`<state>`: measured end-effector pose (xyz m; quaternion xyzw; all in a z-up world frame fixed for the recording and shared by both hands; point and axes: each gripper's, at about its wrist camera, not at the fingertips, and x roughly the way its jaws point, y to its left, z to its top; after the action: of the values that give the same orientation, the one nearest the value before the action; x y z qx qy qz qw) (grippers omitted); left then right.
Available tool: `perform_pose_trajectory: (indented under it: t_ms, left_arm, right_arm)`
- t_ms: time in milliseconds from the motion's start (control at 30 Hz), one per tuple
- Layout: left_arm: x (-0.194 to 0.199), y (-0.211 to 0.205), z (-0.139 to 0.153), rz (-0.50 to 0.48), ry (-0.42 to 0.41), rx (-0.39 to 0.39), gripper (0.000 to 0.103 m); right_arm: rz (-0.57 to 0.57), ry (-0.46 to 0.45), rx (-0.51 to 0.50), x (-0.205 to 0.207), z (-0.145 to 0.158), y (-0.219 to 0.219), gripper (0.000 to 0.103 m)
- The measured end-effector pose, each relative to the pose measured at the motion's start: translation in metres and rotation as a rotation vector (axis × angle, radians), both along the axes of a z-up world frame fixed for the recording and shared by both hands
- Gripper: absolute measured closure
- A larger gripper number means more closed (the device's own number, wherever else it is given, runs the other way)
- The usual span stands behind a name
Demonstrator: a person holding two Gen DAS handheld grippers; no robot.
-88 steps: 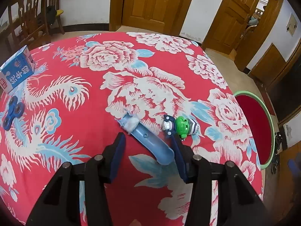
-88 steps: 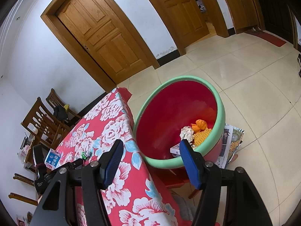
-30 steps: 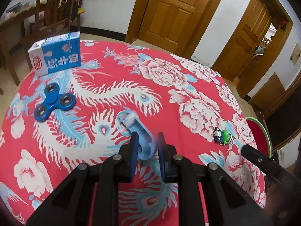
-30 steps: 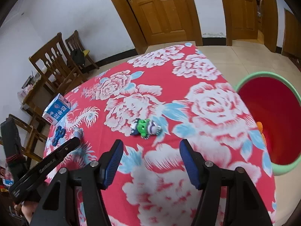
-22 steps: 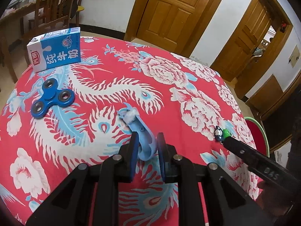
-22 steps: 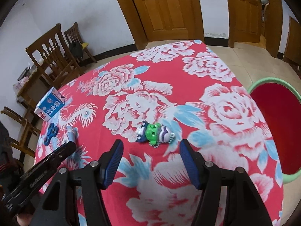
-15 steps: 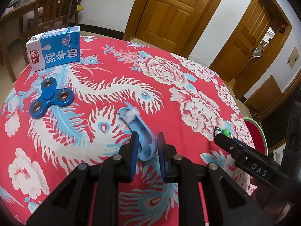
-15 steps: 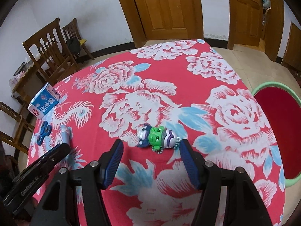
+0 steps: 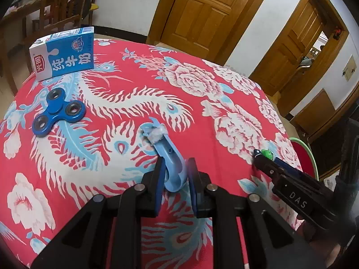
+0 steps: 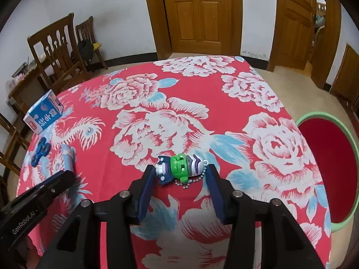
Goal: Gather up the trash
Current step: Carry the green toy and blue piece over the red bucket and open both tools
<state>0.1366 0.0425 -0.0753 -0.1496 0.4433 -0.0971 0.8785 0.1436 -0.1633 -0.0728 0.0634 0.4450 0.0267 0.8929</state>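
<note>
Red inside, the green-rimmed basin (image 10: 349, 134) at three o'clock shows no contents to me. My left tool (image 9: 174, 174) grips the blue plastic piece (image 9: 172, 157); my right tool's (image 10: 180, 185) jaws are closing around the green toy figure (image 10: 179, 168).

Home dining room: floral tablecloth (image 10: 179, 94), wooden chairs (image 10: 56, 53), panelled doors (image 10: 197, 13)

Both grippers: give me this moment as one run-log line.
left gripper: shut on blue plastic piece | right gripper: jaws closing around green toy keychain, not yet pressing | basin: beside table

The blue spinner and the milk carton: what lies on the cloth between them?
Nothing: in the left wrist view only bare cloth separates the blue spinner from the milk carton.
</note>
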Motion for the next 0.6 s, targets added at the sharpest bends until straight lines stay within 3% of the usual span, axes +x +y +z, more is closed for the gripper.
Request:
perform_pose_trajectory:
  t_ms: [600]
  left_arm:
    - [-0.026,-0.025,0.031,-0.093,-0.037,-0.027,0.084]
  right_arm:
    - [-0.054,-0.076,0.174,-0.060,0.029,-0.047,0.054]
